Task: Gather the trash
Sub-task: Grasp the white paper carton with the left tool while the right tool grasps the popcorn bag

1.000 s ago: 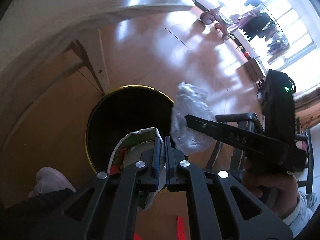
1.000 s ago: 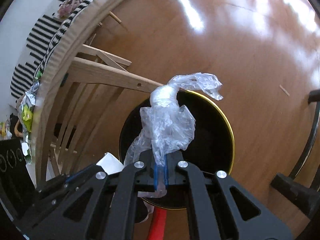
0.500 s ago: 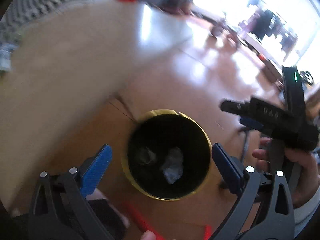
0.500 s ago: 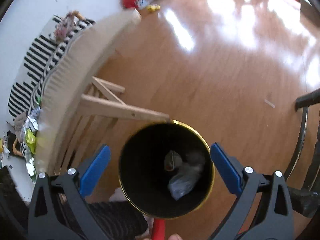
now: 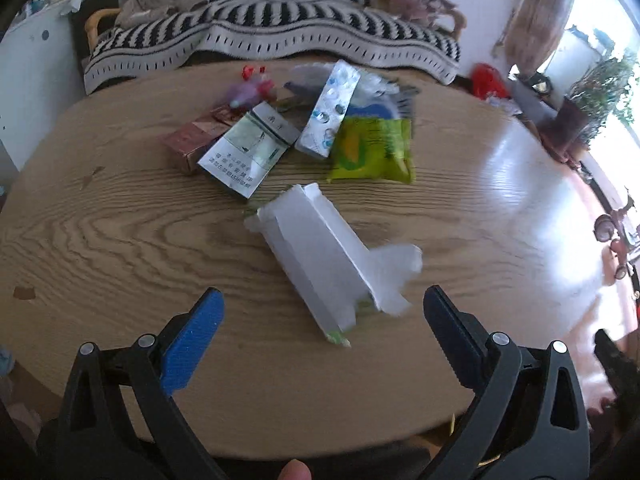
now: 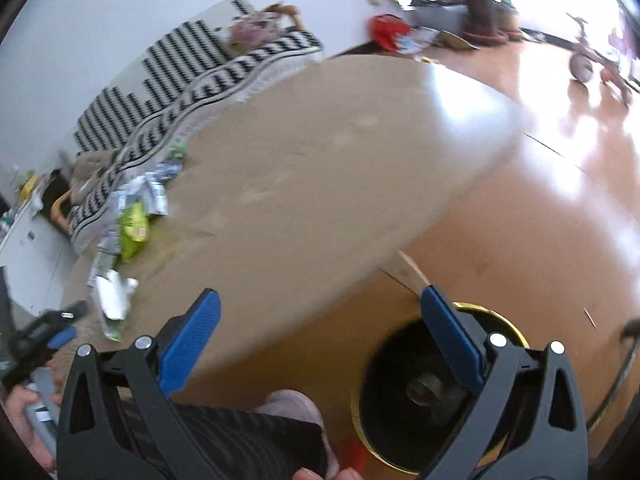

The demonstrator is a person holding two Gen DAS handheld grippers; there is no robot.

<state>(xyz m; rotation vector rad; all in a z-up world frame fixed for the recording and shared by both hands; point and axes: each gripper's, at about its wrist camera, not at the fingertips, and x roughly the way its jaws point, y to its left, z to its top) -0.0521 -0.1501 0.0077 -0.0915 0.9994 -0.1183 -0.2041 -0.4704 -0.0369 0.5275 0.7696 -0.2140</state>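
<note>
In the left wrist view my left gripper [image 5: 320, 336] is open and empty above the wooden table [image 5: 120, 240]. Just ahead of it lies a torn white carton [image 5: 320, 264]. Farther back lie a yellow-green snack bag [image 5: 372, 152], a silver blister pack [image 5: 332, 108], a white cigarette box [image 5: 248, 152] and a brown box [image 5: 192, 140]. In the right wrist view my right gripper [image 6: 320, 344] is open and empty over the table edge. The black bin with a gold rim [image 6: 420, 392] stands on the floor below, with trash inside. The left gripper [image 6: 40, 336] shows at far left.
A striped black-and-white blanket [image 5: 280, 28] covers the sofa behind the table. Small red and purple scraps [image 5: 252, 84] lie at the table's far side. A table leg [image 6: 412, 272] stands beside the bin. A plant pot [image 6: 480, 12] and a tricycle [image 6: 592, 60] stand on the shiny floor.
Both grippers opened and dropped the cup and the plastic wrap into the bin. Both then swung up from the bin; the left now faces the table's trash.
</note>
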